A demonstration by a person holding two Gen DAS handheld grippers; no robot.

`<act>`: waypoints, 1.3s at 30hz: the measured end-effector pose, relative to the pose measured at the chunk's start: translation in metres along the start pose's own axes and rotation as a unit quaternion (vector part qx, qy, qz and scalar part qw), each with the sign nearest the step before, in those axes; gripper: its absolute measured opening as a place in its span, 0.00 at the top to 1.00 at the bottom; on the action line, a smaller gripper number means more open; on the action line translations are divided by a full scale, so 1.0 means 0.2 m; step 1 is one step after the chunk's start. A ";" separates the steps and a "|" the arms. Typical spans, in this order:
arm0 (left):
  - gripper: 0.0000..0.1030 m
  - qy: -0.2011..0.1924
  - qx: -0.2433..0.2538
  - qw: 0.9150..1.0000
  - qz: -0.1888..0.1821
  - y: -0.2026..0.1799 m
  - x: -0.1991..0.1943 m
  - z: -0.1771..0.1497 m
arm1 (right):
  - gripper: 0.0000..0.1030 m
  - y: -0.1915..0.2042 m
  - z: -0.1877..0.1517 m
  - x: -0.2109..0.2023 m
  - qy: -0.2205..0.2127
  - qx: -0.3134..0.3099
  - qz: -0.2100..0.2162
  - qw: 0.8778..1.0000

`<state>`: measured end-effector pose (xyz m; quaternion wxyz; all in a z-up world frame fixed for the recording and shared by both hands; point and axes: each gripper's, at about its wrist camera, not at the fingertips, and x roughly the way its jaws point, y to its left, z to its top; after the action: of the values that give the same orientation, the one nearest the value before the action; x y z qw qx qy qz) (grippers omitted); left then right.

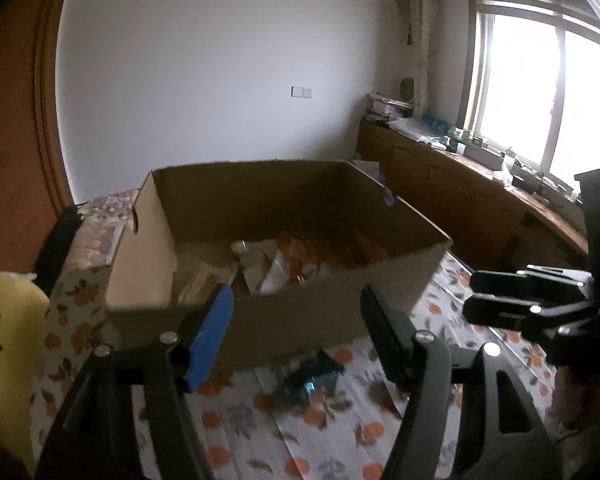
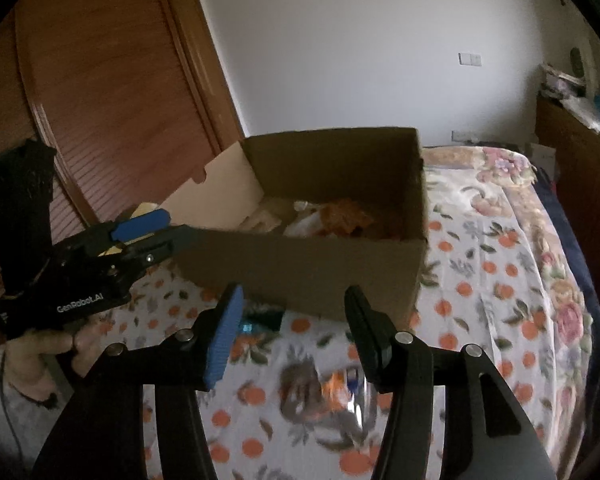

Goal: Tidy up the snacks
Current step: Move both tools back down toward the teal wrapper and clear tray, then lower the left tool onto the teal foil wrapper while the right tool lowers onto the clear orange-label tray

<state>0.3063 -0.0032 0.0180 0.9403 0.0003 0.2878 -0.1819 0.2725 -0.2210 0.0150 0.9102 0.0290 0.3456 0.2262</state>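
A: Any writing legible?

B: One mark only. "GenRobot.AI" in white on the black body of the left gripper (image 2: pixel 152 236), read from the right wrist view. Snack wrappers too blurred to read.

A: Left gripper, pose?

B: Held low at the near-left corner of the cardboard box (image 1: pixel 284 312), fingers pointing toward the box wall. A bare hand (image 2: pixel 56 350) grips it from beneath. In its own view the jaws stand wide apart, nothing between them; one blue pad (image 1: pixel 212 340), one black.

A: Right gripper?

B: Right gripper (image 2: pixel 294 332) also gapes wide, carrying nothing. It hangs over the bedspread (image 2: pixel 500 300), aimed at the box's near wall. From the left view it enters at the right edge (image 1: pixel 472 294), fingers level and pointing left.

A: Where are the snacks?

B: Several packets lie inside the box: orange wrappers (image 1: pixel 320 252) toward the middle and right, pale and clear ones (image 1: pixel 256 260) to the left. A dark teal packet (image 1: pixel 312 372) lies on the bedspread just beside the box's near wall, in front of the left gripper. A clear packet with orange and blue print (image 2: pixel 340 388) lies on the cloth below the right gripper.

A: Surroundings?

B: White cloth with orange fruit print. Brown louvred door (image 2: pixel 112 92) behind the box. Bright window (image 1: pixel 540 88) above a cluttered wooden counter (image 1: pixel 480 184).
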 end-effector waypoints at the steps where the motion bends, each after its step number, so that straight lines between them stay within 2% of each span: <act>1: 0.36 0.001 0.000 1.000 -0.001 -0.01 -0.01 -0.03 | 0.47 0.00 -0.02 -0.01 0.005 0.001 -0.003 1.000; 10: 0.36 0.042 0.035 0.998 -0.022 -0.11 0.02 -0.24 | 0.47 -0.02 -0.26 0.00 0.040 0.020 -0.008 0.999; 14: 0.36 0.058 0.063 0.996 -0.019 -0.16 0.10 -0.30 | 0.47 -0.06 -0.33 0.07 0.059 0.032 -0.006 0.998; 23: 0.41 0.101 0.084 0.991 -0.017 -0.18 0.29 -0.33 | 0.47 -0.13 -0.44 0.19 0.082 0.049 0.000 0.995; 29: 0.43 0.115 0.090 0.989 0.003 -0.17 0.37 -0.33 | 0.47 -0.14 -0.46 0.24 0.089 0.050 -0.004 0.995; 37: 0.46 0.132 0.098 0.986 0.011 -0.16 0.44 -0.34 | 0.47 -0.12 -0.48 0.22 0.090 0.053 0.010 0.994; 39: 0.51 0.135 0.099 0.986 0.007 -0.16 0.45 -0.34 | 0.47 -0.11 -0.48 0.21 0.090 0.054 0.012 0.994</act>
<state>0.3280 -0.0564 -0.0842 0.8894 0.1200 0.3927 -0.2009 0.2461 -0.2330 -0.0883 0.8699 0.0623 0.4372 0.2196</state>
